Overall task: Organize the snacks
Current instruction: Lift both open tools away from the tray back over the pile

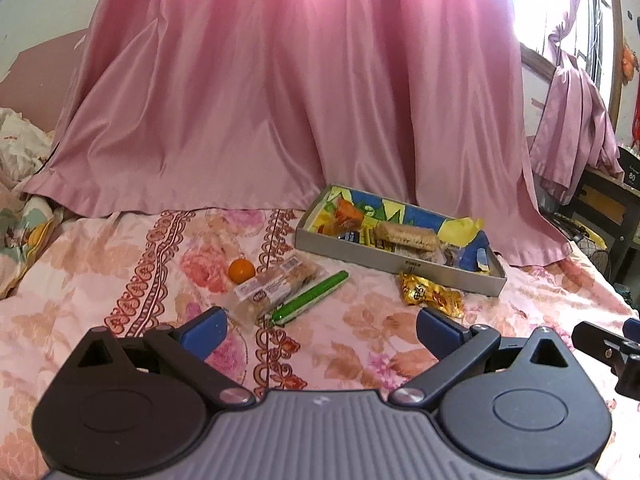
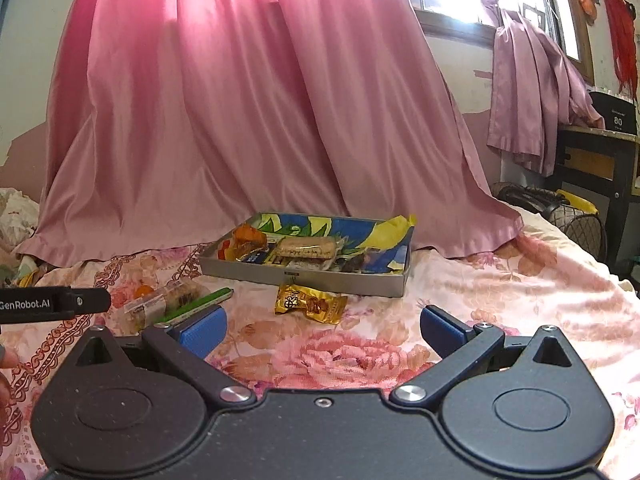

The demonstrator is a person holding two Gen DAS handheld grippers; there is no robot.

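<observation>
A shallow grey box (image 1: pixel 384 261) (image 2: pixel 320 278) with a colourful lining sits on the floral bedspread and holds several wrapped snacks, a cereal bar (image 1: pixel 406 235) (image 2: pixel 307 248) among them. In front of it lie a gold packet (image 1: pixel 430 294) (image 2: pixel 310 303), a clear-wrapped bar (image 1: pixel 276 286) (image 2: pixel 166 300), a green stick pack (image 1: pixel 310 303) (image 2: pixel 200 303) and a small orange (image 1: pixel 241 270) (image 2: pixel 143 291). My left gripper (image 1: pixel 322 330) hovers open just short of the green pack. My right gripper (image 2: pixel 323 330) is open, near the gold packet. Neither holds anything.
A pink curtain (image 1: pixel 280 100) (image 2: pixel 248 120) hangs down onto the bed behind the box. A dark table (image 2: pixel 592 164) and a bag (image 2: pixel 560 212) stand at the right beyond the bed's edge. Crumpled bedding (image 1: pixel 20 160) lies far left.
</observation>
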